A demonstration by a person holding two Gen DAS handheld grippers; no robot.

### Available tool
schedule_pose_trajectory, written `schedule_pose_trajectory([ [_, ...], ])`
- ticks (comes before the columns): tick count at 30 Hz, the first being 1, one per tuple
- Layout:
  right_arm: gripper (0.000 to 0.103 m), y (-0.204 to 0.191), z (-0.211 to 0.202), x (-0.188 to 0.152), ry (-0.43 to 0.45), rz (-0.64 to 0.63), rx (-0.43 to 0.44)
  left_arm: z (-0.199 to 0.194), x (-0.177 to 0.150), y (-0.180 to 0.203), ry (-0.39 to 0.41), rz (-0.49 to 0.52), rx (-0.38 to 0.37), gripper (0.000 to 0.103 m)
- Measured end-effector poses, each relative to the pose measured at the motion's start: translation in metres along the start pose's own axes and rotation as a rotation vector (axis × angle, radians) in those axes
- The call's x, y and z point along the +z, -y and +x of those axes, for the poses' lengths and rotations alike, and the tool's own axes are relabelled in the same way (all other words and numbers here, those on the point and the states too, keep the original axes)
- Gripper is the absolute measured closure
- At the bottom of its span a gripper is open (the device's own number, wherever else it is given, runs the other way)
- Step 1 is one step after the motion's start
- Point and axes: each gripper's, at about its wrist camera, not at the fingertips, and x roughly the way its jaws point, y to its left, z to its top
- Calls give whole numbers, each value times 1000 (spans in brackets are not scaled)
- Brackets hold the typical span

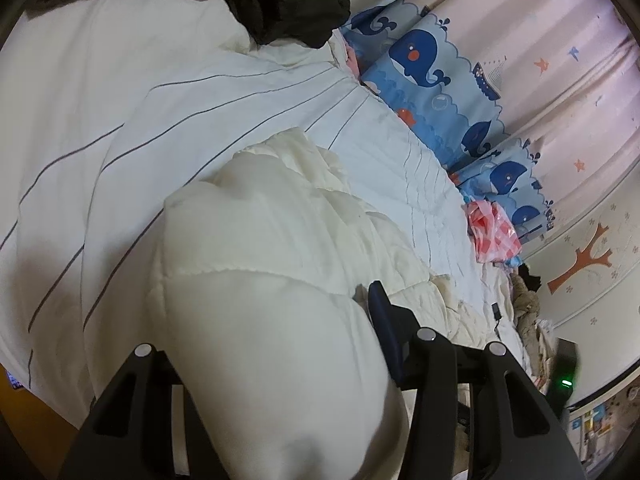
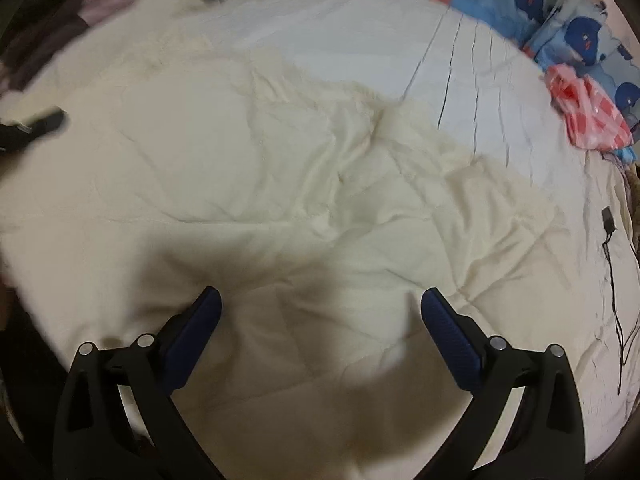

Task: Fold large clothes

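- L gripper (image 1: 280,344): clenched on a thick bunched fold of the cream quilt (image 1: 256,264). Fabric fills the gap between the jaws and bulges up toward the lens; only one blue pad (image 1: 382,312) shows, the other is hidden by cloth.
- R gripper (image 2: 320,320): released. Both blue pads (image 2: 200,320) stand wide apart w/ nothing between them, hovering above the quilt (image 2: 260,168); contact w/ fabric cannot be told.
- Cream quilt: in R wrist view it spreads wrinkled over most of the bed, covering the near and middle area. View is slightly blurred.
- White striped sheet (image 1: 120,128): lies under and beyond the quilt, thin dark stripes running across it.
- Whale-print pillows (image 1: 424,64): along the far bed edge, against the pink curtain (image 1: 560,80).
- Red-and-white plastic bag (image 1: 494,232): just beside the pillows, at the bed edge.
- Black garment (image 1: 288,4): heaped at the far end of the bed.
- Black cable (image 2: 612,264): trails across the bedding at the right edge of R wrist view.
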Motion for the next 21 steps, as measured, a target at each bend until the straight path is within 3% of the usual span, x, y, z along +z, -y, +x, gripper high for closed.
schedule_pose_trajectory([
  [3, 6, -14, 7, -11, -49, -68, -33, 0, 0, 0, -1, 1, -2, 55],
  [7, 6, -9, 16, -11, -69, -46, -6, 1, -1, -2, -6, -11, -6, 54],
  [11, 6, 1, 0, -7, 0, -34, -3, 3, 1, -10, -23, -51, -26, 54],
  [14, 6, -6, 15, -24, -12, -53, 0, 5, 0, -7, -25, -33, -13, 54],
  [17, 6, 1, 12, -20, -30, -43, 25, 6, 0, -7, -28, -25, 4, 54],
  [21, 6, 7, -7, -21, 34, -36, 80, 7, 1, -12, -36, -55, -7, 54],
])
